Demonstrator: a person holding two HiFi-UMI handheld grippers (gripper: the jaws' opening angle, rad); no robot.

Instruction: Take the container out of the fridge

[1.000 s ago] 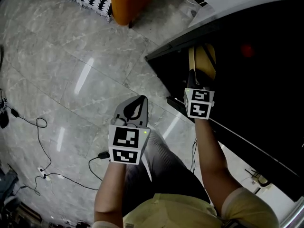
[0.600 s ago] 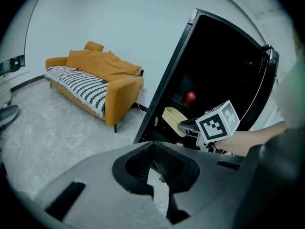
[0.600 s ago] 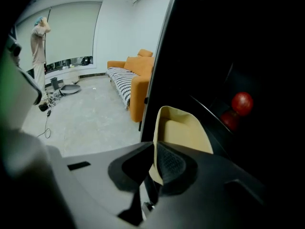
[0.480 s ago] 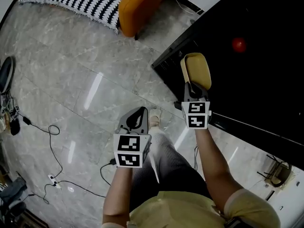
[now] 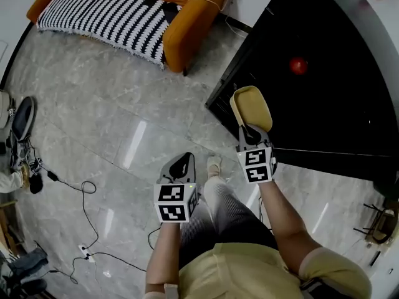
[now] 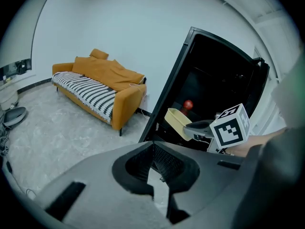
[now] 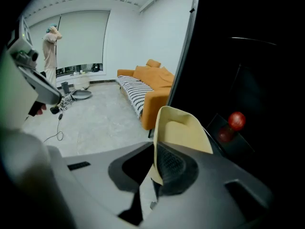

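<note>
A shallow beige container [image 5: 250,108] hangs tilted in front of the open black fridge [image 5: 330,111], outside its dark inside. My right gripper [image 5: 250,132] is shut on the container's near rim; in the right gripper view the container [image 7: 183,128] stands up between the jaws of the right gripper [image 7: 155,175]. The left gripper view shows the container [image 6: 177,121] from the side. My left gripper [image 5: 179,162] hovers over the floor to the left, shut with nothing in it, its jaws meeting at the left gripper's tip [image 6: 159,178]. A red ball-like thing [image 5: 298,65] stays on a shelf inside the fridge.
An orange sofa [image 5: 187,23] with a black-and-white striped cover [image 5: 103,8] stands at the far wall. Cables [image 5: 84,189] and small gear [image 5: 22,120] lie on the marble floor at the left. A person [image 7: 49,49] stands far off by a window.
The right gripper has drawn the container back from the fridge's dark opening. The view has lifted, showing more of the sofa and fridge. The left gripper stays shut and empty.
</note>
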